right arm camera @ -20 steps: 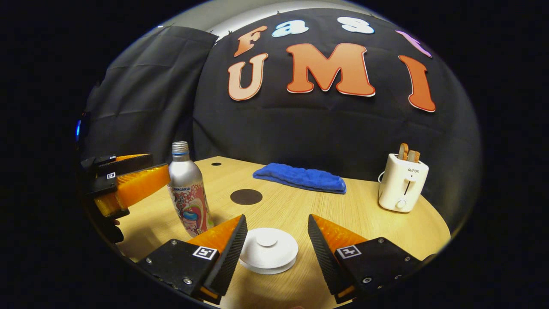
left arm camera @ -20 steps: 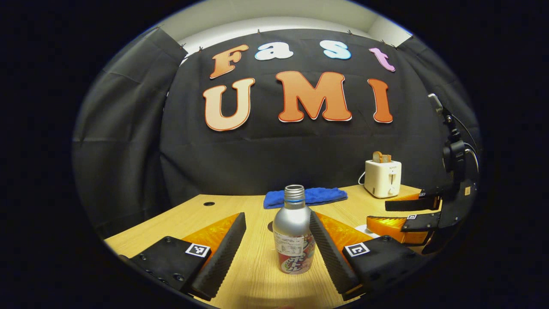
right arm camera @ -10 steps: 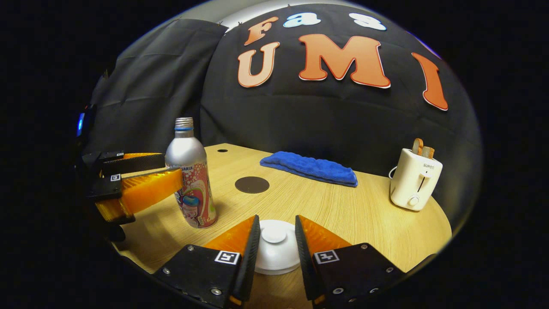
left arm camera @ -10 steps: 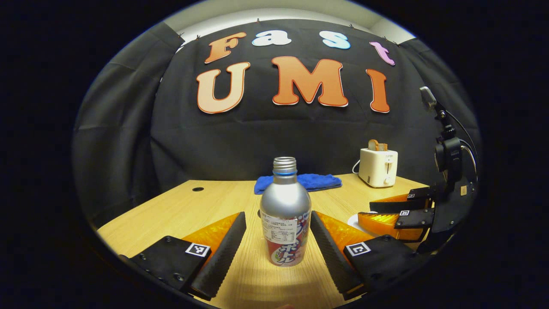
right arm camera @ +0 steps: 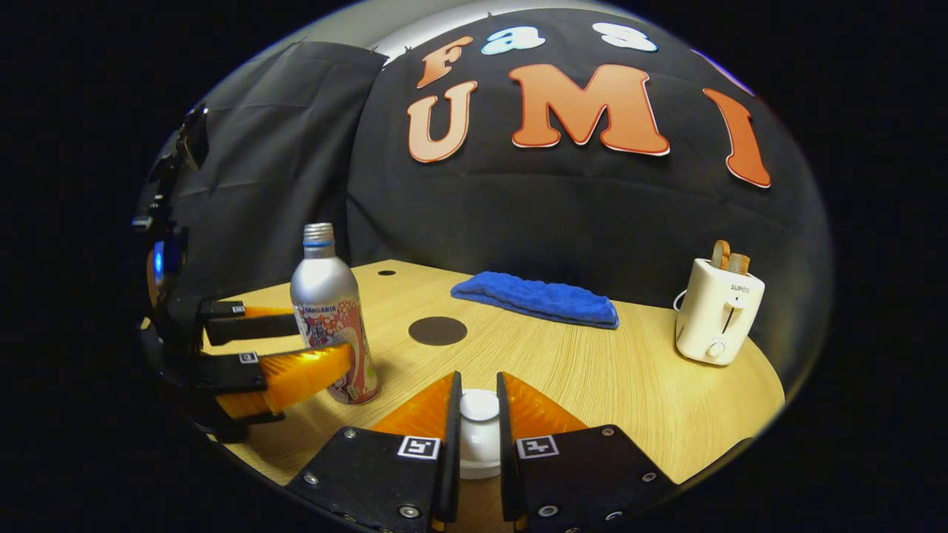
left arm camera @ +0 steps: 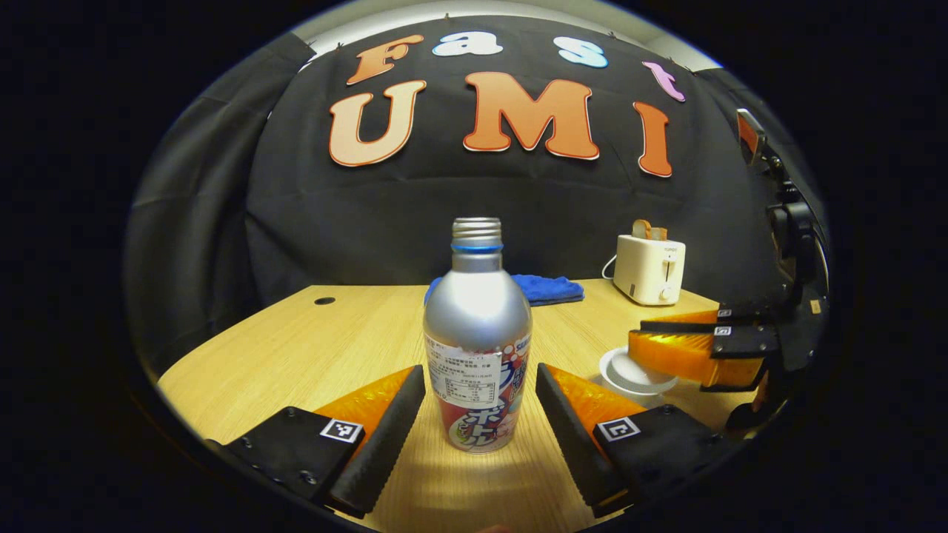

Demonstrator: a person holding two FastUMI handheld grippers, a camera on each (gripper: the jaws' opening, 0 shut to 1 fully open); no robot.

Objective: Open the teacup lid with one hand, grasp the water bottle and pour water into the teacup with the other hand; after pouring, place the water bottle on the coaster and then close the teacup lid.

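Observation:
A silver water bottle (left arm camera: 478, 326) with a printed label stands upright on the table, uncapped. My left gripper (left arm camera: 478, 376) is open, one finger on each side of the bottle's lower body, with a small gap on both sides. In the right gripper view the same bottle (right arm camera: 329, 311) stands at the left, with the left gripper (right arm camera: 296, 355) around it. My right gripper (right arm camera: 478, 380) is shut on the knob of the white teacup lid (right arm camera: 479, 437), which sits on the teacup. The right gripper (left arm camera: 696, 348) hangs over the white teacup (left arm camera: 629, 376). A dark round coaster (right arm camera: 438, 331) lies behind.
A folded blue cloth (right arm camera: 537, 298) lies at the back of the wooden table (right arm camera: 629, 385). A white toaster (right arm camera: 717, 314) holding bread stands at the back right. A small hole (left arm camera: 324, 300) marks the table's far left.
My left gripper moved forward until the bottle stood between its open fingers. The right gripper's fingers closed from wide apart onto the lid's knob.

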